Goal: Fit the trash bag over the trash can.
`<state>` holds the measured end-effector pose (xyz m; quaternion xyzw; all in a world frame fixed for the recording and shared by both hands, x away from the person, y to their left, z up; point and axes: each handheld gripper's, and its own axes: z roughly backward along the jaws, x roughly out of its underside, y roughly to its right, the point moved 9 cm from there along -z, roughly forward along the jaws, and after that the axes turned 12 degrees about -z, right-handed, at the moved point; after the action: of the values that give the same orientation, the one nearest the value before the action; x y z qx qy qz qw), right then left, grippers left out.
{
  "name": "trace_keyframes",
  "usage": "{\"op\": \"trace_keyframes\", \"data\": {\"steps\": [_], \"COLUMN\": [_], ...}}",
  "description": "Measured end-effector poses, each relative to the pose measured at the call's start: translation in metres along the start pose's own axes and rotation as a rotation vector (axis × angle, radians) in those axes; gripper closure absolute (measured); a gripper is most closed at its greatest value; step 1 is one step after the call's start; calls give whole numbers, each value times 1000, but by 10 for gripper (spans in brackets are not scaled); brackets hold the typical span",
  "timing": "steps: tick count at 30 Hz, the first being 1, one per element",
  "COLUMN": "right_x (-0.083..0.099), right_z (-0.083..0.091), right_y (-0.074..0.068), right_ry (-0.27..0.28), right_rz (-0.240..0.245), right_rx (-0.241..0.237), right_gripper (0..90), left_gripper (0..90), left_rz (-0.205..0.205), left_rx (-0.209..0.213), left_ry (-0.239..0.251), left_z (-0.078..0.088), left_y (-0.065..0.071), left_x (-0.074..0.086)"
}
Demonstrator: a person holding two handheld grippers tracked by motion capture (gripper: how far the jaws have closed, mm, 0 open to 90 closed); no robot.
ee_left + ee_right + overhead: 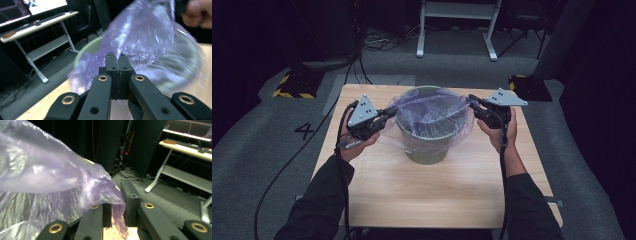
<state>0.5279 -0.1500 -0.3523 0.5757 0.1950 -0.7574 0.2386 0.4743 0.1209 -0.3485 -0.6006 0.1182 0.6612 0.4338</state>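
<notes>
A green bin (427, 150) stands in the middle of the wooden table (437, 195), lined with a translucent purple bag (432, 107). My left gripper (387, 116) sits at the bin's left side, shut on the bag's left edge. In the left gripper view its jaws (118, 58) meet, with the film (145, 32) bunched at their tips and the bin's rim (91, 47) behind. My right gripper (473, 102) holds the bag's right edge above the rim. In the right gripper view (117, 202) a twist of the film (45, 170) hangs down between the jaws. The bag is stretched across the bin's mouth between both grippers.
A white-legged desk (457, 25) stands beyond the table on the grey carpet. Yellow-and-black striped bases (292, 85) sit at the far left and far right. Cables trail off the table's left side. The other hand (197, 15) shows in the left gripper view.
</notes>
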Motion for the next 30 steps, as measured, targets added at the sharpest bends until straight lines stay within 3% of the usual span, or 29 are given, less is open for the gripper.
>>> {"op": "trace_keyframes", "data": {"steps": [6,13,14,21,23,25,30], "right_x": [6,13,13,29,34,43,60], "right_z": [-15,-34,-35,-51,-55,-62,-68], "right_y": [7,20,21,36,38,39,38], "right_ry": [-29,-60,-63,-104,-124,-164,-226], "right_rz": [-27,-59,-62,-157,-172,-175,-212], "right_rx": [23,57,55,67,78,92,81], "right_gripper": [817,836,836,847,856,857,859], "left_gripper": [896,897,897,897,897,897,896], "left_rz": [85,126,147,165,163,174,195], "left_rx": [-40,-71,-67,-67,-73,-68,-26], "left_ry": [-8,-79,-86,-156,-193,-198,-271], "left_z": [-16,-43,-49,-74,-81,-86,-99], "left_y": [-32,-49,-52,-57,-59,-59,-51], "left_x": [11,30,35,54,60,64,79]}}
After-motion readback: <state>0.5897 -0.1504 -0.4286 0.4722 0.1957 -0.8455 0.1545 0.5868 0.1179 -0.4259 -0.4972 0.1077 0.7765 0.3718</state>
